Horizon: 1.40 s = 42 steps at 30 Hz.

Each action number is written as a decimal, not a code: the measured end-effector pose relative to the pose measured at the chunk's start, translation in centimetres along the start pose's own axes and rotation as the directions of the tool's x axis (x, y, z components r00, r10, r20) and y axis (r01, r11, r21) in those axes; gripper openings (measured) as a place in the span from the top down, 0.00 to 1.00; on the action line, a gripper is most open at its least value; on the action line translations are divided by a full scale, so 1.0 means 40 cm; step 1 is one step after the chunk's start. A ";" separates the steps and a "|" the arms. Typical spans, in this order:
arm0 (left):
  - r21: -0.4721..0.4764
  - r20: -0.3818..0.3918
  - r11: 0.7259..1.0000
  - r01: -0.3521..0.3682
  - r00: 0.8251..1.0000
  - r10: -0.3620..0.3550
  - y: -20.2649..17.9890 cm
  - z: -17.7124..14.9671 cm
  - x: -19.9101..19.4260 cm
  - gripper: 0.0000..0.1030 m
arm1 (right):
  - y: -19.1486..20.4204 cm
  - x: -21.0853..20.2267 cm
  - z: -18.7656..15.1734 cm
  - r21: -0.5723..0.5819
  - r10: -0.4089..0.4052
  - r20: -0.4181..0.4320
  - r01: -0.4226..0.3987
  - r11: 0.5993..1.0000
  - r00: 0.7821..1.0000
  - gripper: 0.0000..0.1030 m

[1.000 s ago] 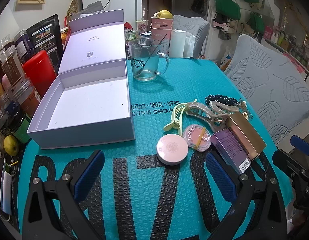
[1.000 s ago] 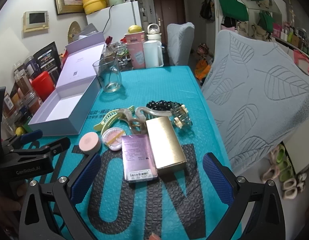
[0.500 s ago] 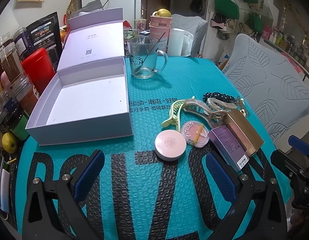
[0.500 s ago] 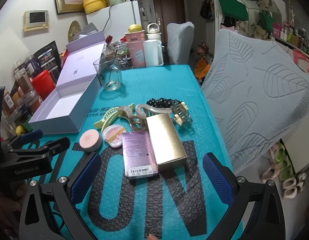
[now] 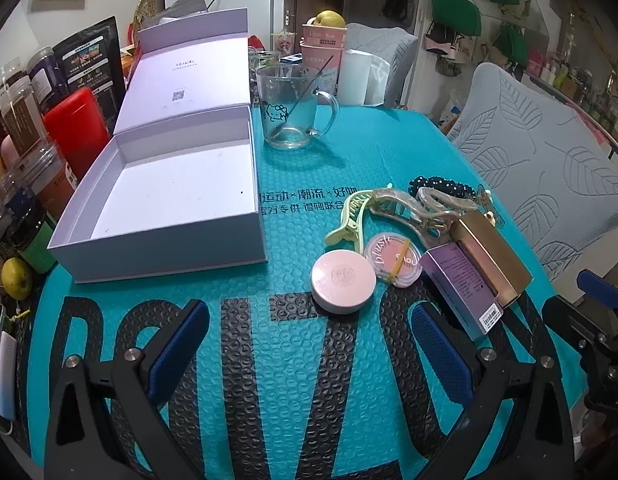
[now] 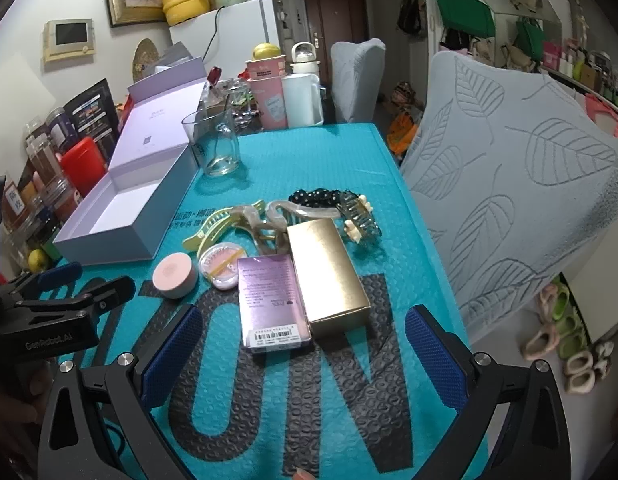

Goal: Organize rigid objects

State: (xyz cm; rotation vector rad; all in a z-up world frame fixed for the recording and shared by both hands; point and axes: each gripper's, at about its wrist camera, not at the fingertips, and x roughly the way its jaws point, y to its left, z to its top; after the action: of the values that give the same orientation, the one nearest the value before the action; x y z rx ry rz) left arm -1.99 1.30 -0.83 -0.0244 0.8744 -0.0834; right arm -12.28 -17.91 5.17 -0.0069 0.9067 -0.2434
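Blue-padded fingers on both my tongs are spread wide, nothing gripped, nothing touched. My left gripper (image 5: 309, 340) hangs over the teal bubble mat (image 5: 301, 392), its gap lined up on the round pink compact (image 5: 343, 282) just ahead. My right gripper (image 6: 305, 346) sits low over the mat with the purple box (image 6: 271, 304) and gold box (image 6: 328, 276) side by side, touching, just ahead of its span. Clear-lidded pink compact (image 5: 394, 260) reads "blush", touching the round one. Hair claws (image 6: 245, 222) are piled behind the boxes, with a black beaded piece (image 6: 315, 198) at the back. White gift box (image 5: 169, 196) stands open at left, lid propped up, QR code and small unreadable print inside the lid. Mat carries big black letters plus small Chinese print. Glass mug (image 5: 293, 110) shows a Hello Kitty face. Left tong body reads "GenRobot.AI" in the right view.
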 end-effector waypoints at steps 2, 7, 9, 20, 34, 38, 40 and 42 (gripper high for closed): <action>-0.002 -0.008 1.000 0.002 1.000 -0.002 0.001 0.000 0.008 0.00 | 0.000 0.004 0.000 0.001 -0.002 0.000 0.002 1.000 1.000 0.00; 0.009 -0.019 1.000 0.007 1.000 -0.007 -0.004 0.003 0.026 0.00 | -0.008 0.021 -0.003 0.013 0.001 -0.013 -0.001 1.000 1.000 0.00; 0.014 -0.022 1.000 0.006 1.000 -0.006 -0.008 0.006 0.032 0.00 | -0.011 0.029 -0.004 0.013 0.004 -0.012 -0.004 1.000 1.000 0.00; 0.046 -0.062 0.999 0.017 0.998 -0.014 -0.039 0.012 0.085 0.00 | -0.025 0.077 0.009 -0.040 0.033 -0.044 -0.035 0.999 0.998 0.07; 0.015 -0.105 0.997 0.076 0.992 -0.074 -0.044 0.015 0.146 0.09 | -0.049 0.149 0.027 -0.037 0.075 -0.080 -0.079 0.996 0.994 0.06; 0.019 -0.108 0.996 0.091 0.990 -0.089 -0.050 0.019 0.169 0.12 | -0.057 0.169 0.033 -0.028 0.080 -0.091 -0.083 0.996 0.993 0.07; 0.019 -0.111 0.996 0.092 0.990 -0.089 -0.048 0.018 0.179 0.20 | -0.062 0.176 0.037 -0.022 0.084 -0.094 -0.087 0.996 0.992 0.09; 0.017 -0.112 0.996 0.087 0.990 -0.084 -0.046 0.017 0.188 0.23 | -0.065 0.183 0.038 -0.021 0.090 -0.097 -0.092 0.995 0.991 0.11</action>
State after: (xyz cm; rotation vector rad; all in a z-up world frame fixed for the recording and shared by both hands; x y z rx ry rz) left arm 3.20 -1.18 -6.05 -0.0369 0.9842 -0.1758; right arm -7.30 -22.15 0.70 0.0225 1.0036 -0.1478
